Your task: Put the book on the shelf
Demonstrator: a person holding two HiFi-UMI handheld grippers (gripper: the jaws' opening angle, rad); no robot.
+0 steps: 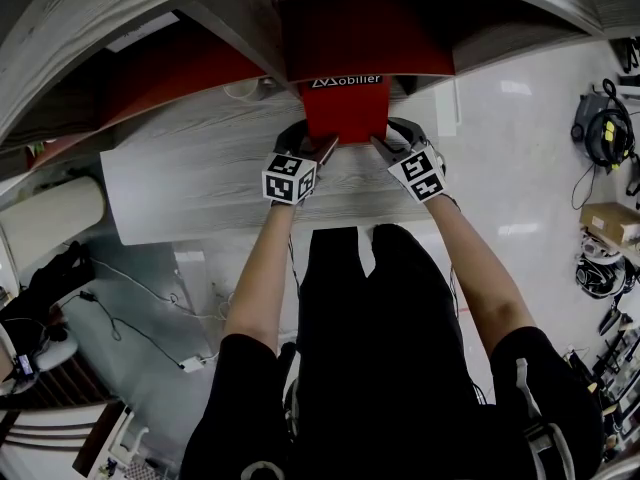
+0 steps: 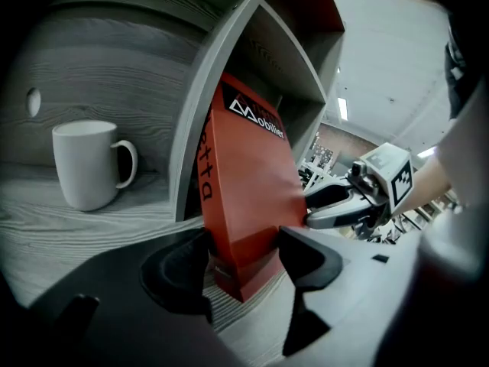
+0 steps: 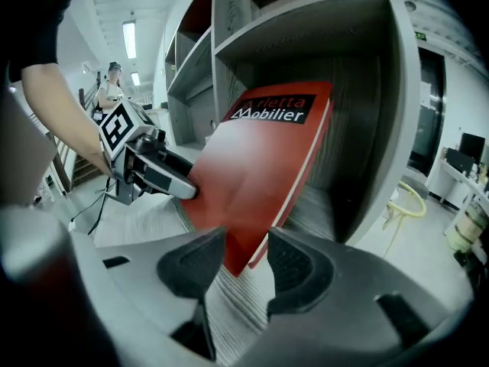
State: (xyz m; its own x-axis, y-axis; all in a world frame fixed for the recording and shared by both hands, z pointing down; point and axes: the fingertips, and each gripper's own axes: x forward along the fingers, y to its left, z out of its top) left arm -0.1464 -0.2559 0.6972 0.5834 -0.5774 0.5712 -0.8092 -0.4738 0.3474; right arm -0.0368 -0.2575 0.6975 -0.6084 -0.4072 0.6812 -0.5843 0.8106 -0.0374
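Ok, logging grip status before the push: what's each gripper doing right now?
Left gripper: closed on the red book.
Right gripper: closed on the same book's other lower corner.

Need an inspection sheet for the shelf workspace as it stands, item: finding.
Surface: grey wood-grain shelf, bare around the book.
Job's things: red book tilted, leaning into a bay, lower edge on the shelf.
Clutter: white mug in the neighbouring bay.
Grippers: left gripper and right gripper, jaws shut on the book's near corners.
Cables: loose leads on the floor.
Surroundings: cardboard box, gear along the right.
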